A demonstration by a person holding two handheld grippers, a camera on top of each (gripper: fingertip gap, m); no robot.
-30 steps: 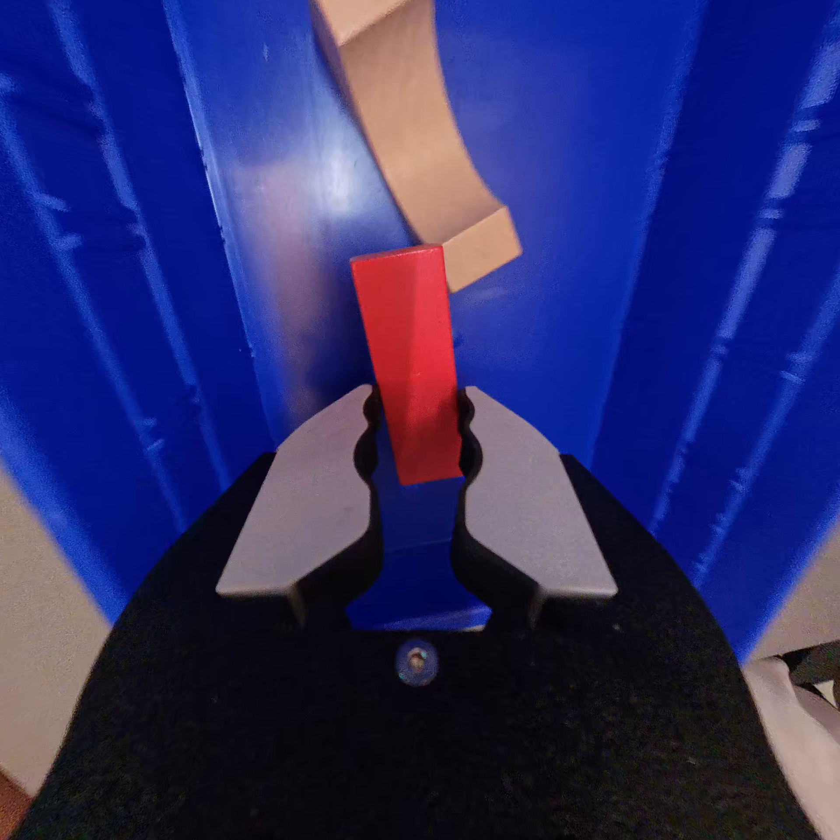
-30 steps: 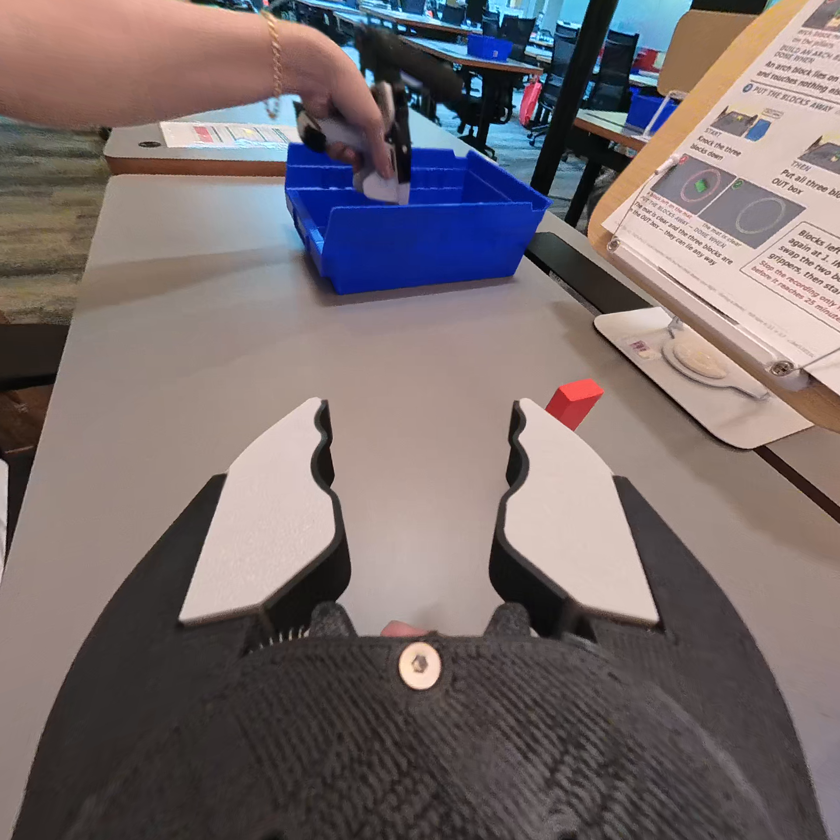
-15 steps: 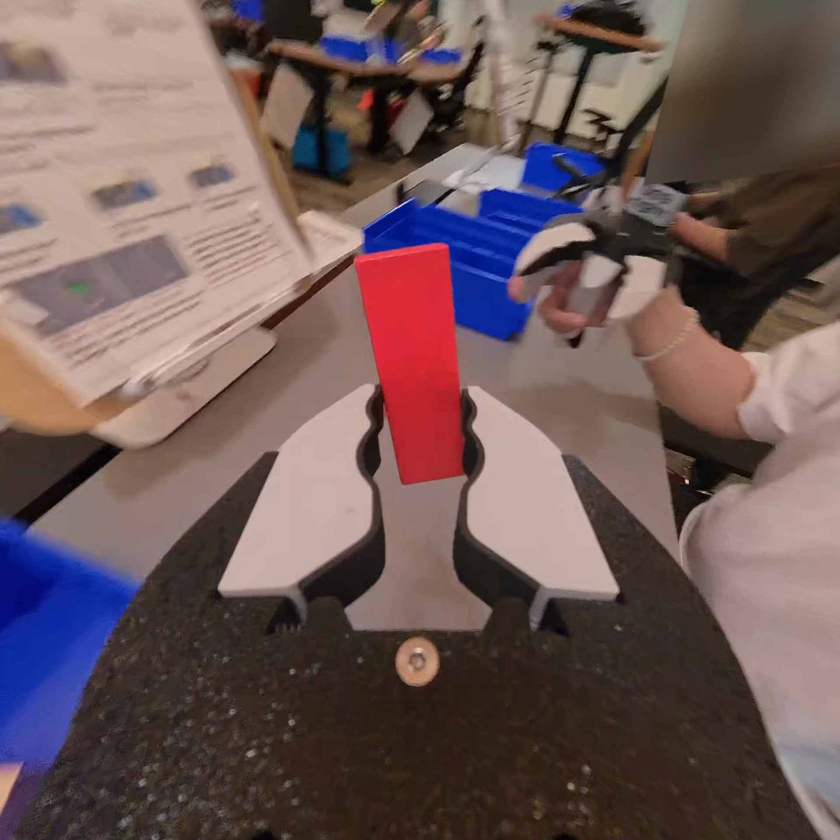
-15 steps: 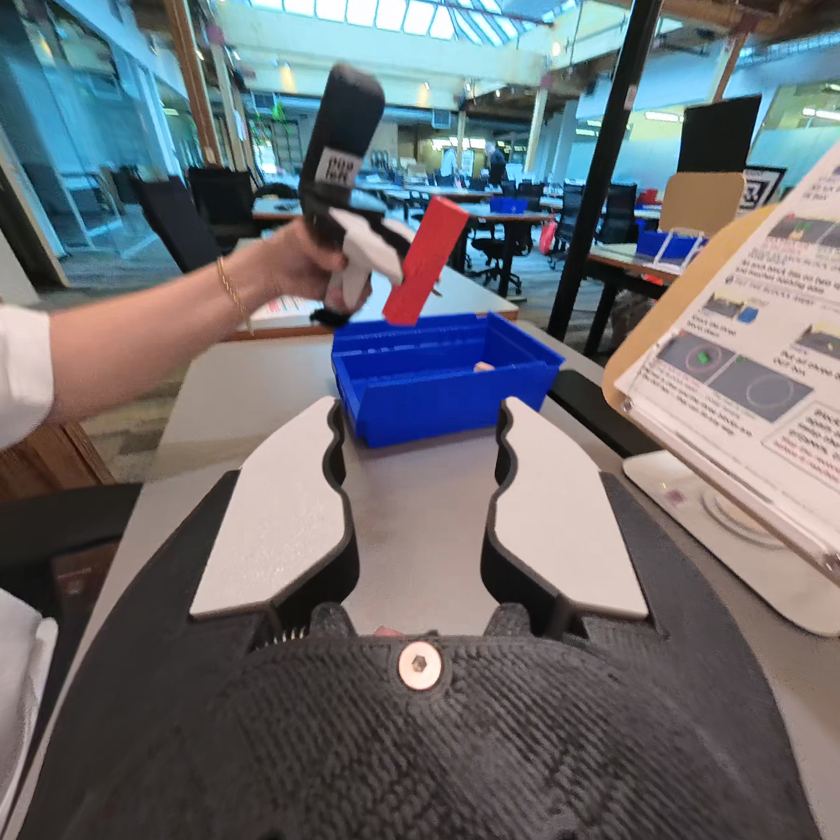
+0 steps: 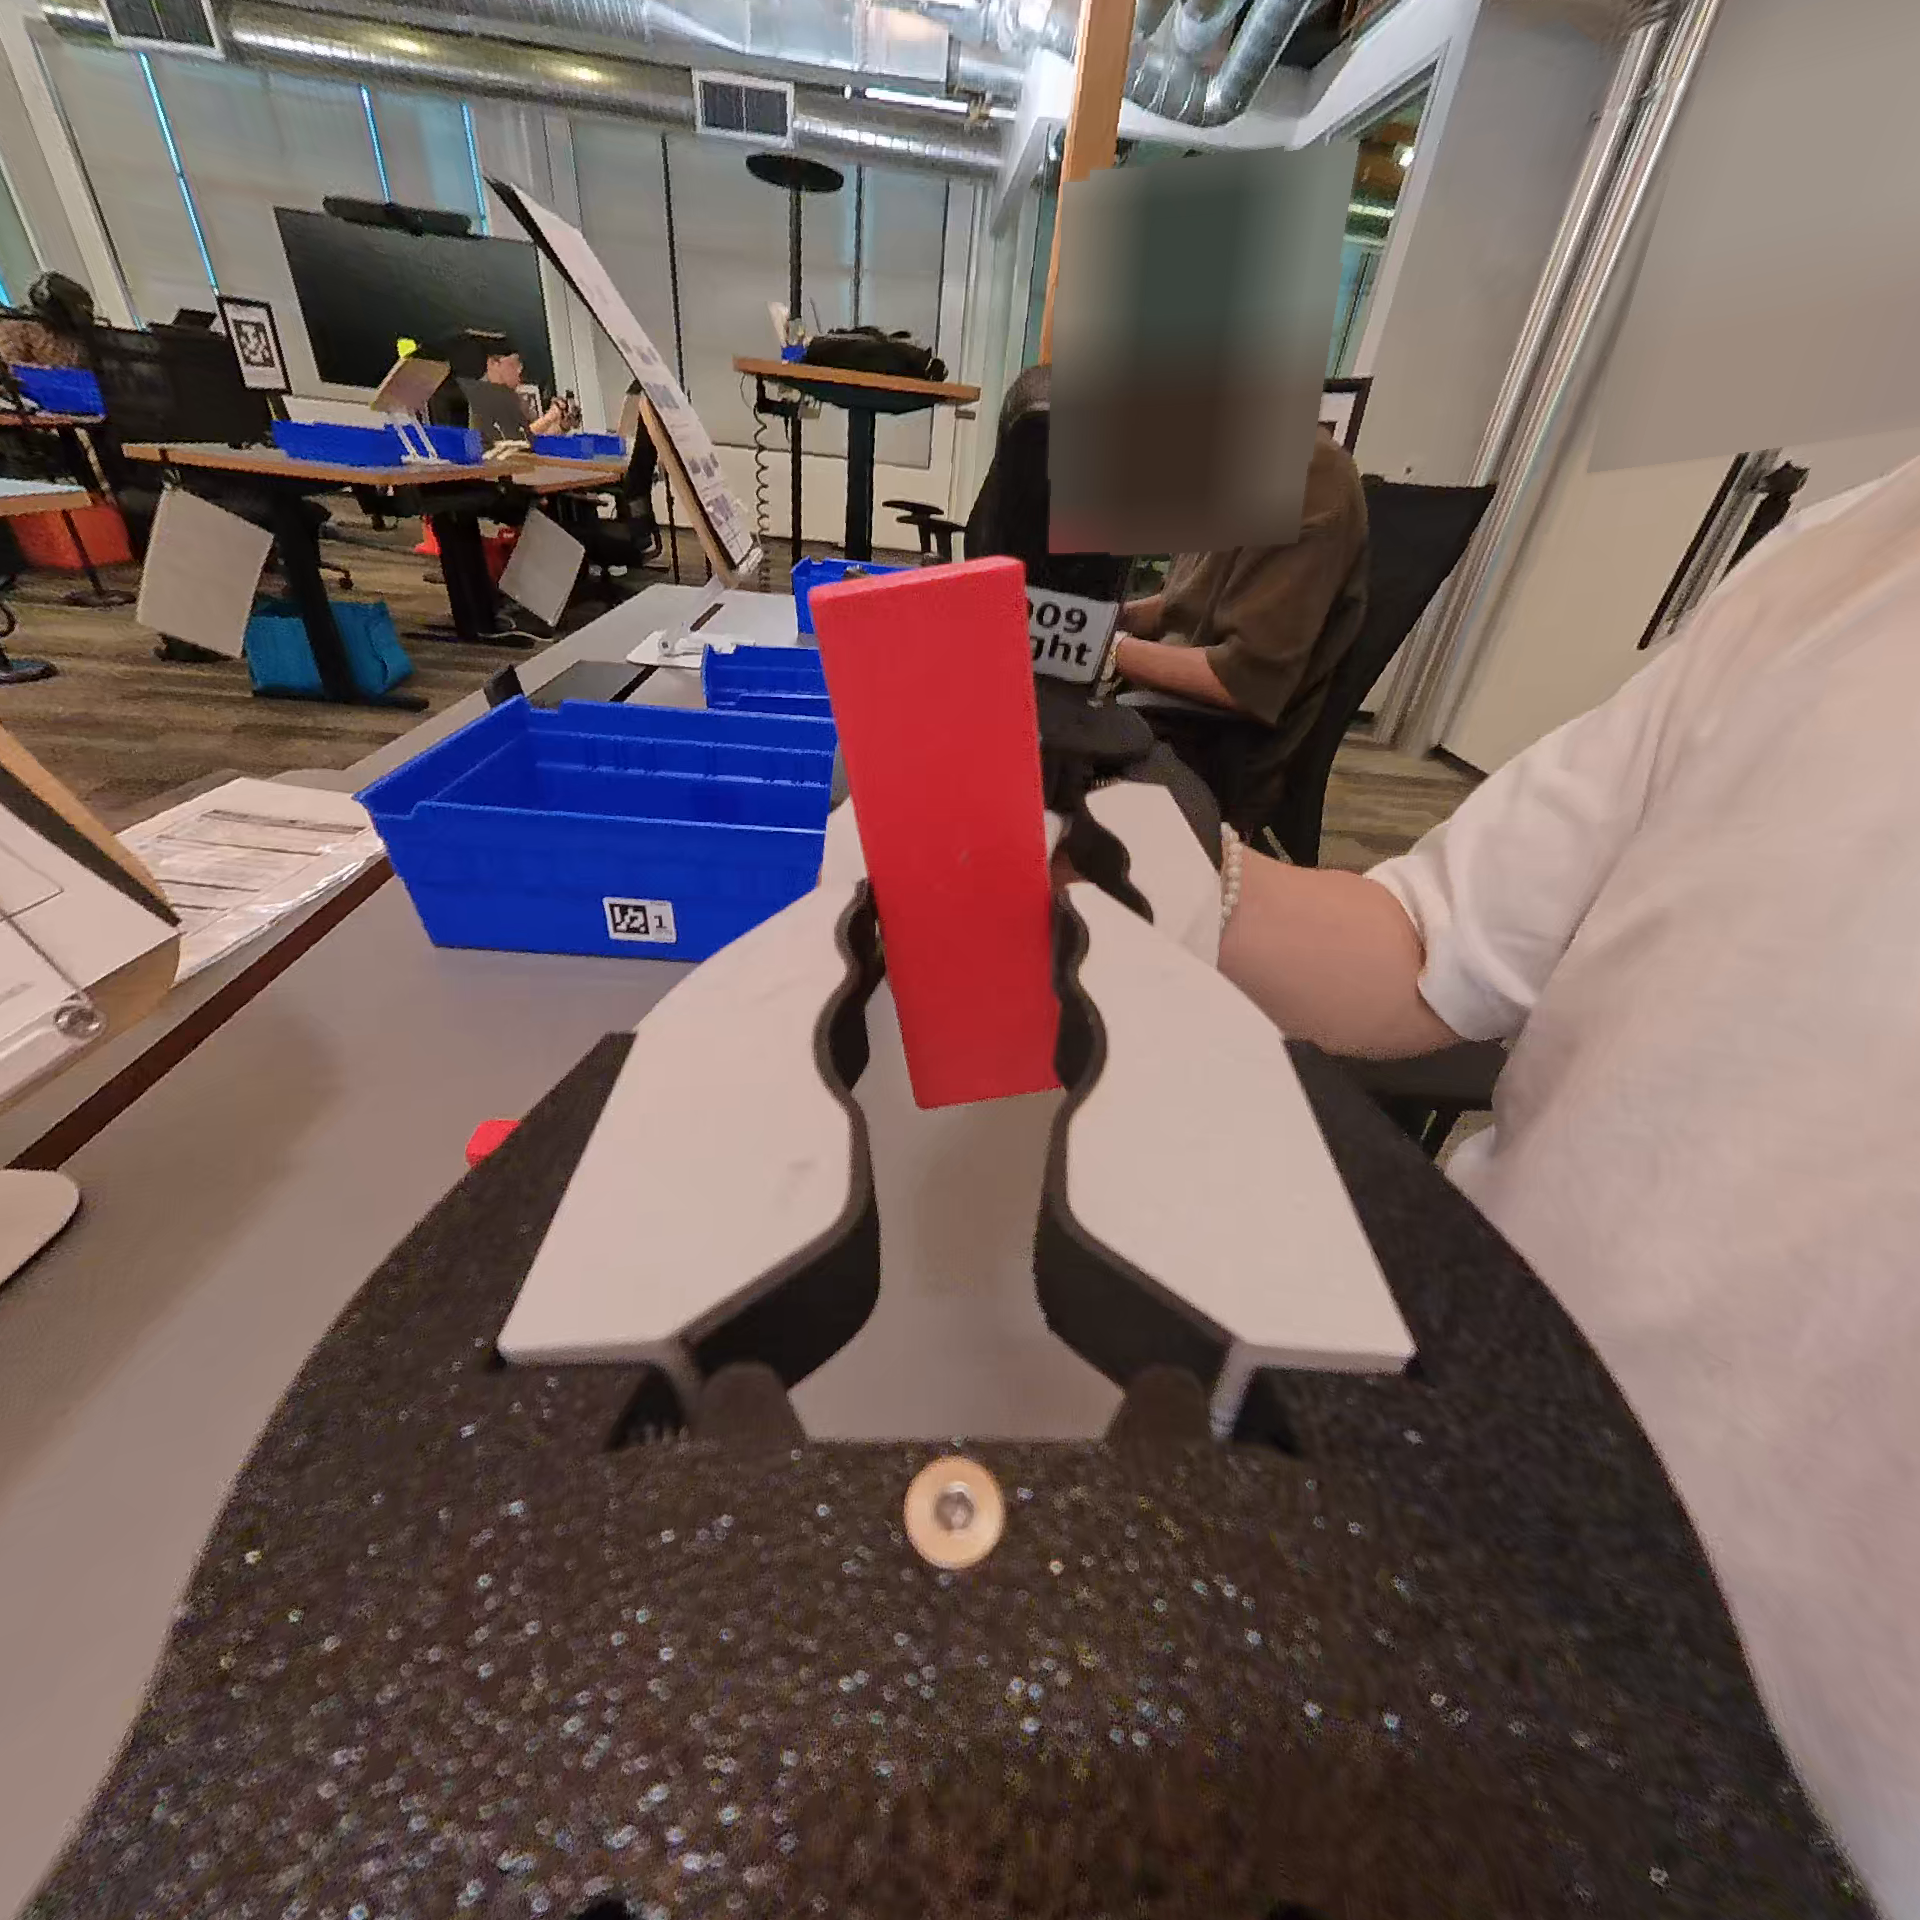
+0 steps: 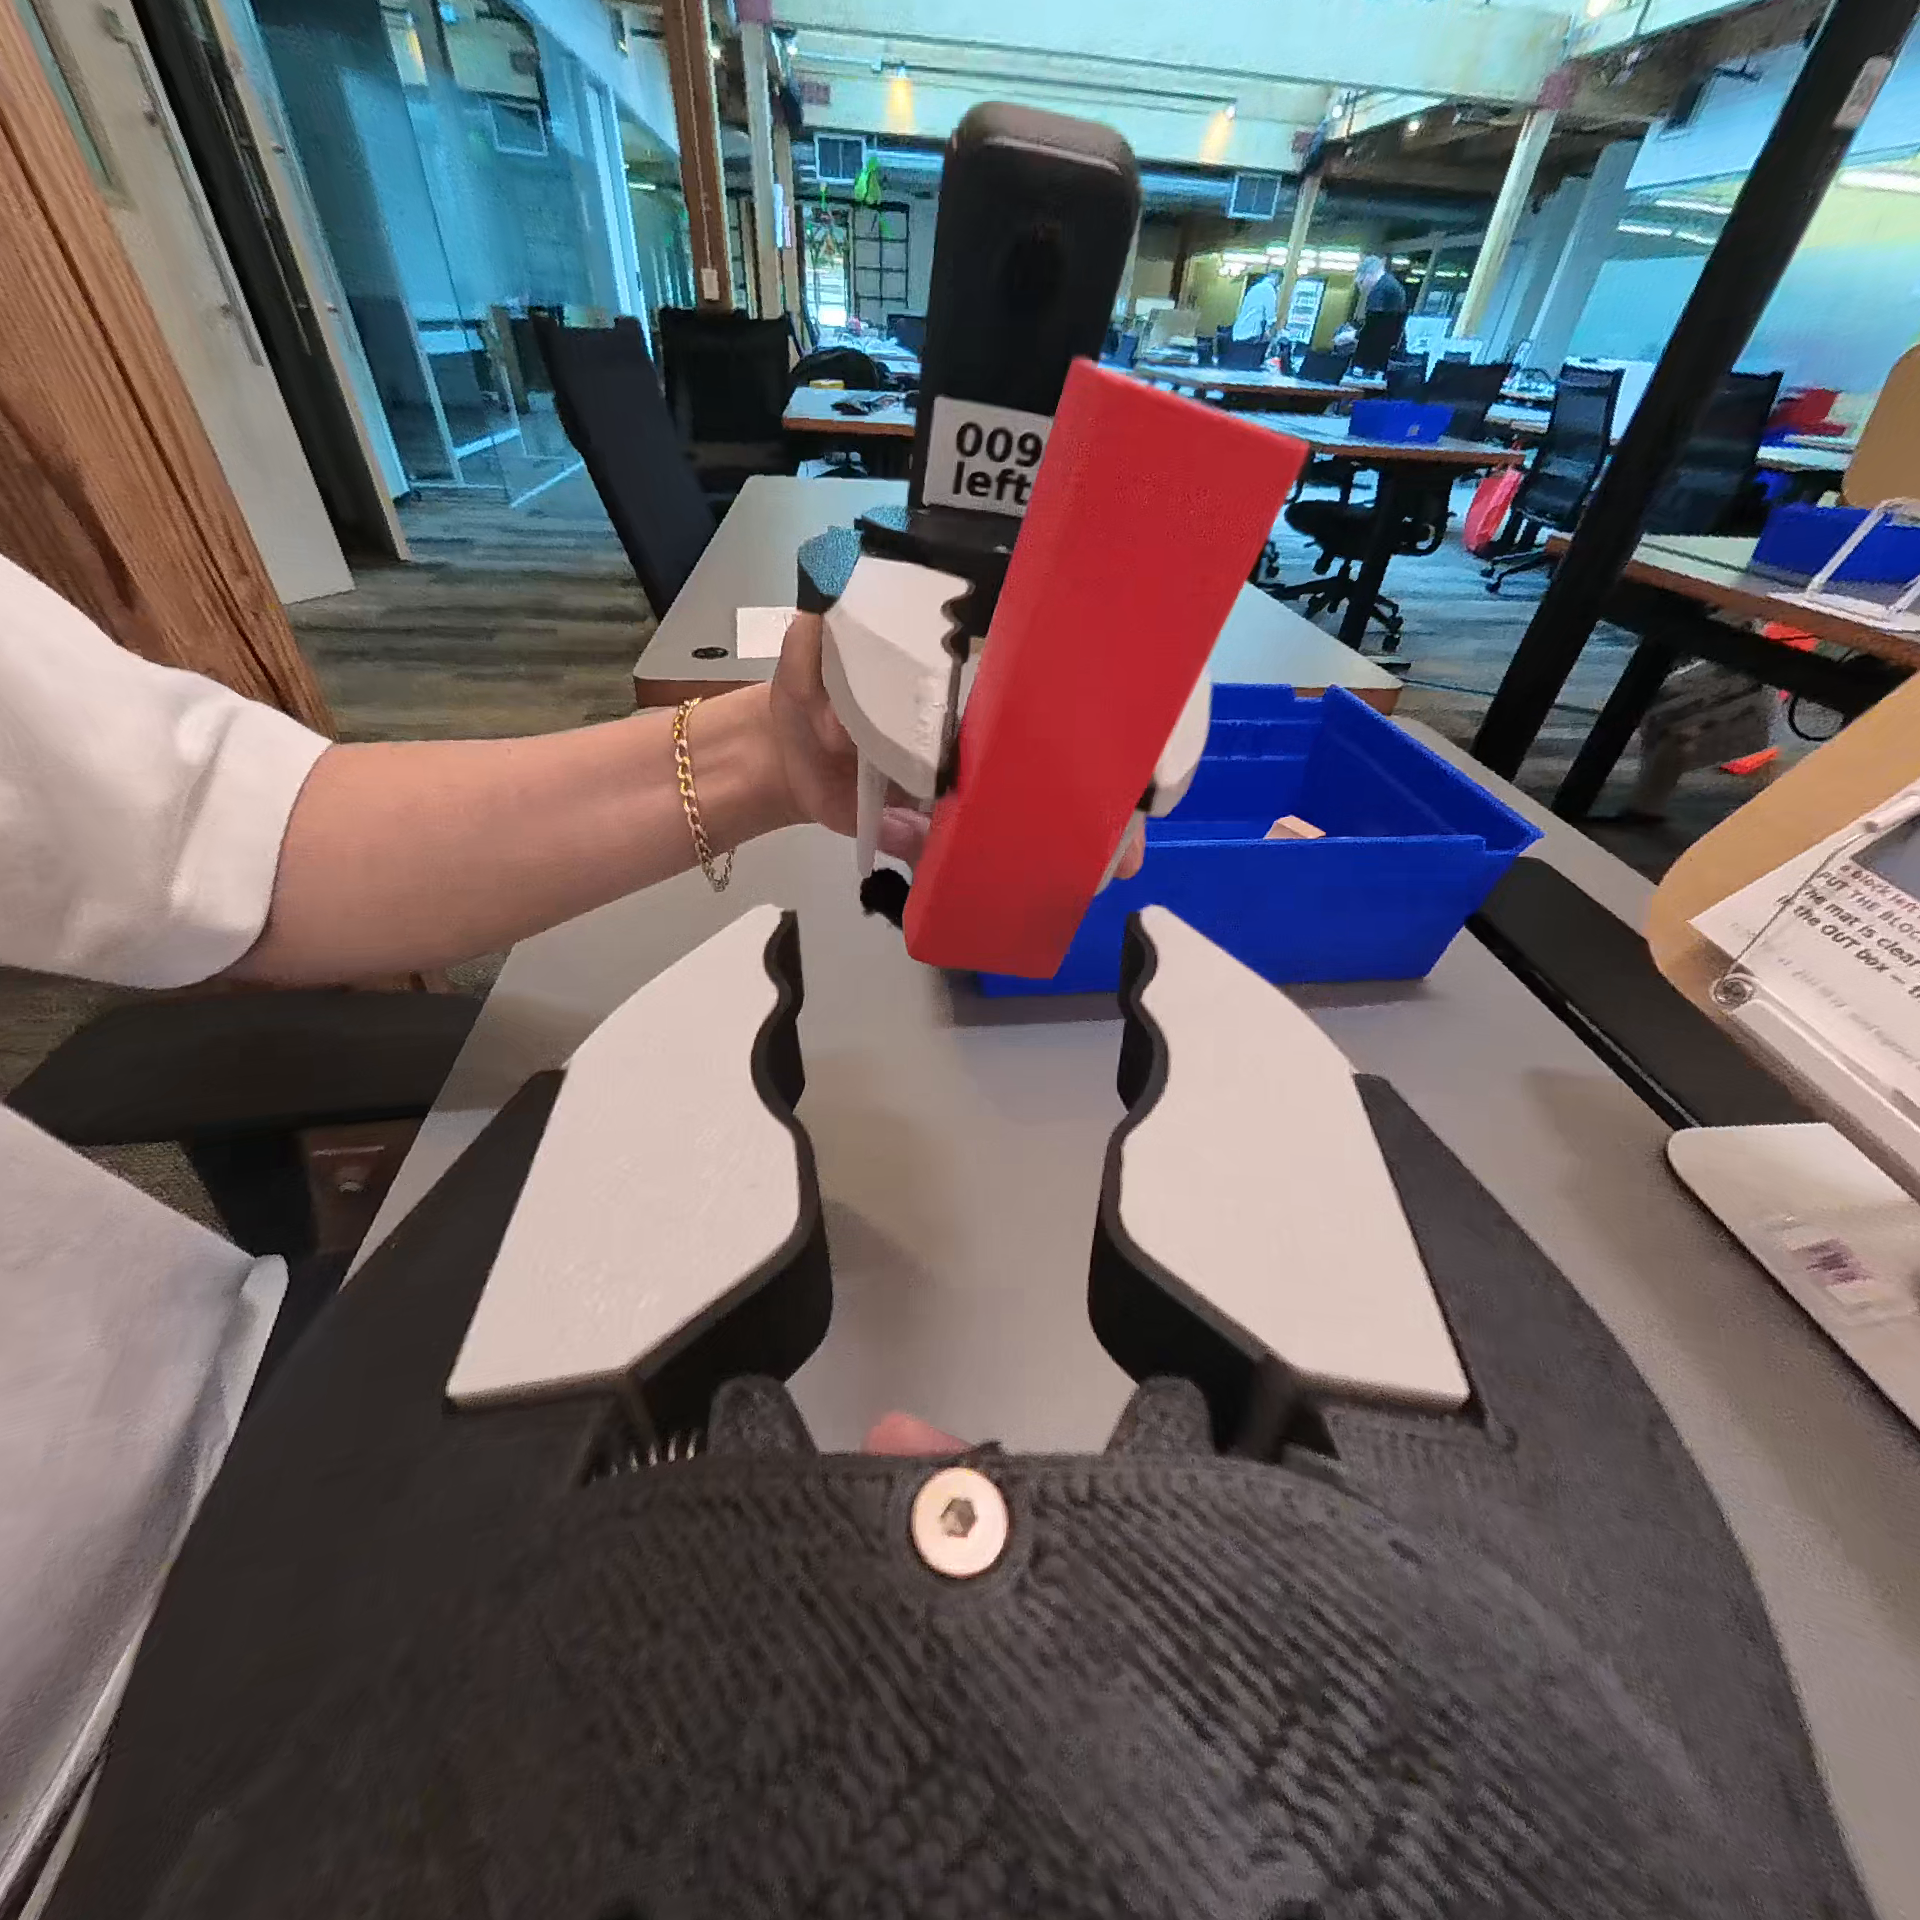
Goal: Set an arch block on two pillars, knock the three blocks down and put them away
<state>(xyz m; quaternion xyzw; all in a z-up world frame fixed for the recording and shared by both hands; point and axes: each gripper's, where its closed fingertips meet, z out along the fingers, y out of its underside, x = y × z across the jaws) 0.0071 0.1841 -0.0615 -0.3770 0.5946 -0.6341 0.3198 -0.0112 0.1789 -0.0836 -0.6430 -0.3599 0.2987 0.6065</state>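
Open office, grey table (image 6: 935, 1195): left claw (image 5: 951, 956) clamped on red block (image 5: 940, 831), right claw (image 6: 961, 997) apart.

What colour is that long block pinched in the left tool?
Plain bright red. The long block shows best in the left wrist view, clamped in the left tool.

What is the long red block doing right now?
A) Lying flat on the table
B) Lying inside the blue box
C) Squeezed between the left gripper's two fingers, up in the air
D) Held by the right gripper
C: the left gripper is shut on the long red block, holding it up above the grey table, while the right gripper is open and empty below it.
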